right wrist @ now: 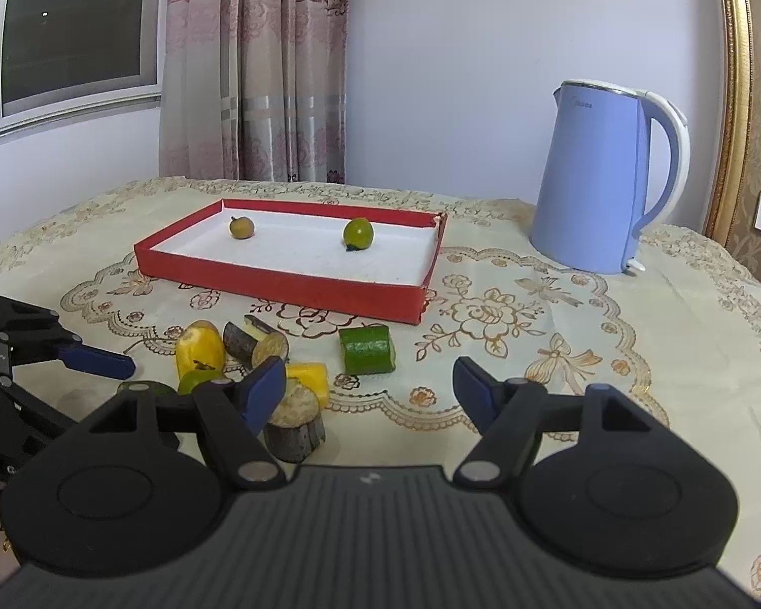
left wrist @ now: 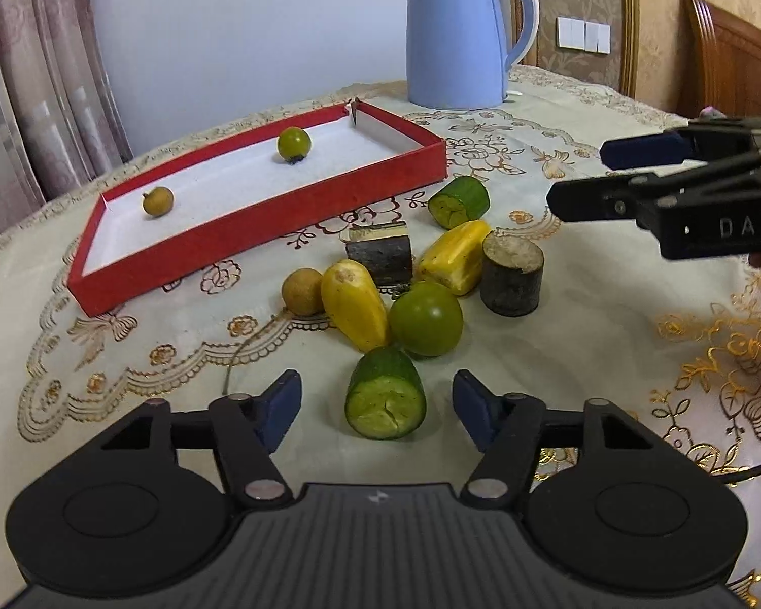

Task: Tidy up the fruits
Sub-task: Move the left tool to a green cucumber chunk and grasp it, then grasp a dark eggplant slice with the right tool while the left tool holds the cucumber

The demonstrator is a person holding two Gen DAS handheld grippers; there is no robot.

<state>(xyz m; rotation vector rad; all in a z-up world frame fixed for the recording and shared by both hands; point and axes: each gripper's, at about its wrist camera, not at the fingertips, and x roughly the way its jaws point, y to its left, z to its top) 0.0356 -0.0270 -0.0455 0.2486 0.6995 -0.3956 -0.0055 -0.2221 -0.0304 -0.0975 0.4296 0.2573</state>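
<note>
Blue-padded left gripper [left wrist: 378, 408] wide open, empty

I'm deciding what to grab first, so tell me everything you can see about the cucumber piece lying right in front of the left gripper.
The cucumber piece is a short chunk with dark green skin and a pale green cut face, cracked across its middle, turned toward the camera. It lies on its side on the embroidered tablecloth, between the open fingers of the left gripper, which do not touch it. Its far end sits close to a yellow fruit piece and a green round fruit; contact cannot be told.
</note>
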